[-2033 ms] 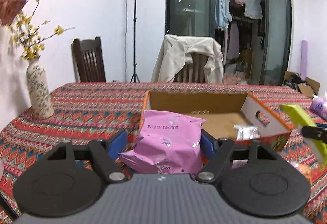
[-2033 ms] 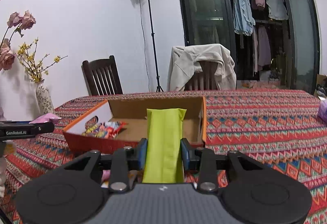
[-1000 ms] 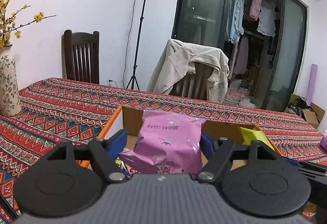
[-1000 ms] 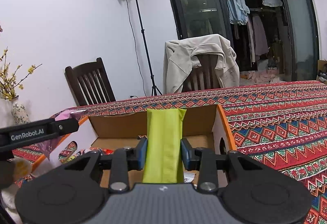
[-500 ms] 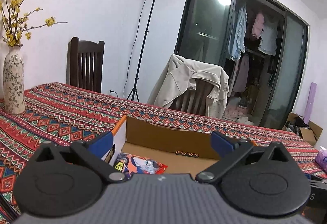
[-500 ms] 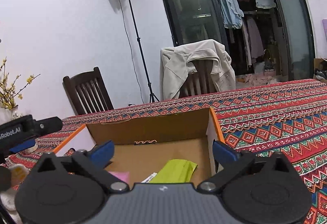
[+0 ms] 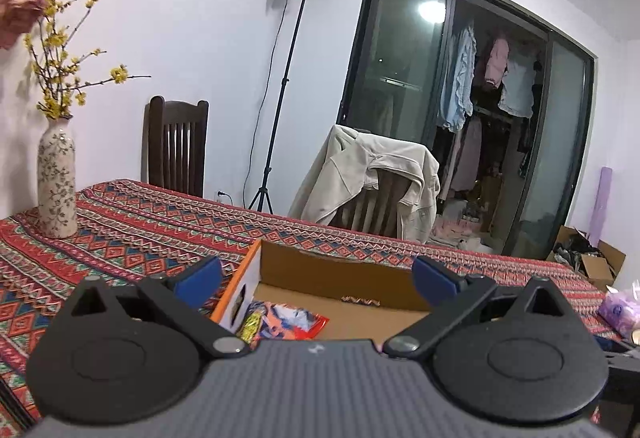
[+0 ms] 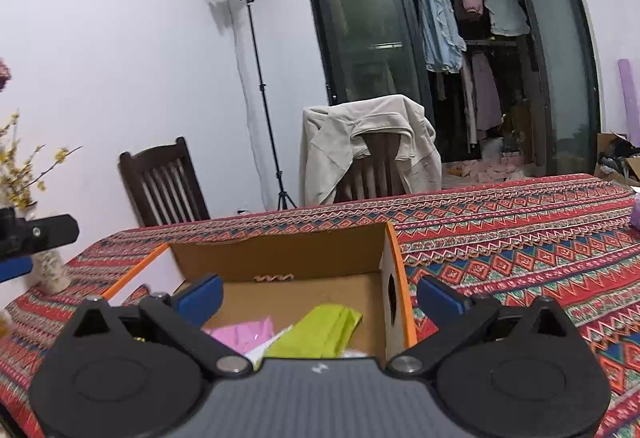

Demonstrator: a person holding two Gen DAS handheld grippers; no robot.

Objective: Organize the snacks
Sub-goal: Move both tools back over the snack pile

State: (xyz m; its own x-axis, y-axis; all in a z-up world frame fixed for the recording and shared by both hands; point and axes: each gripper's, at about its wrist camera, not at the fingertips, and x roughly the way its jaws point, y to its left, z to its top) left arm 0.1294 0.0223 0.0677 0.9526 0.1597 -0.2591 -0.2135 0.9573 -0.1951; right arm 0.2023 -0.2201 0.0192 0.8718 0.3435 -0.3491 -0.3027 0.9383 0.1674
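An open cardboard box (image 7: pixel 340 272) (image 8: pixel 280 254) with orange edges sits on the patterned tablecloth. Inside it lie a lime-green packet (image 8: pixel 320 332), a pink packet (image 8: pixel 244 334) and a red printed snack bag (image 7: pixel 288 324). My left gripper (image 7: pixel 316 274) hangs above the box's near left side, jaws wide open with nothing between them. My right gripper (image 8: pixel 318 294) hovers over the near side of the box, also wide open and empty, with the green packet lying below it. The left gripper's body shows at the left edge of the right wrist view.
A flowered vase (image 7: pixel 57 190) with yellow and pink blooms stands on the table at the left. A pale purple wrapped item (image 7: pixel 620 312) lies at the table's right edge. Two chairs (image 8: pixel 164 186), one draped with a beige jacket (image 8: pixel 364 146), and a light stand (image 7: pixel 280 94) are behind the table.
Both grippers opened and let go: the pink packet left the left one, the green packet left the right one and now lies in the box. Both hands then drew back and slightly up.
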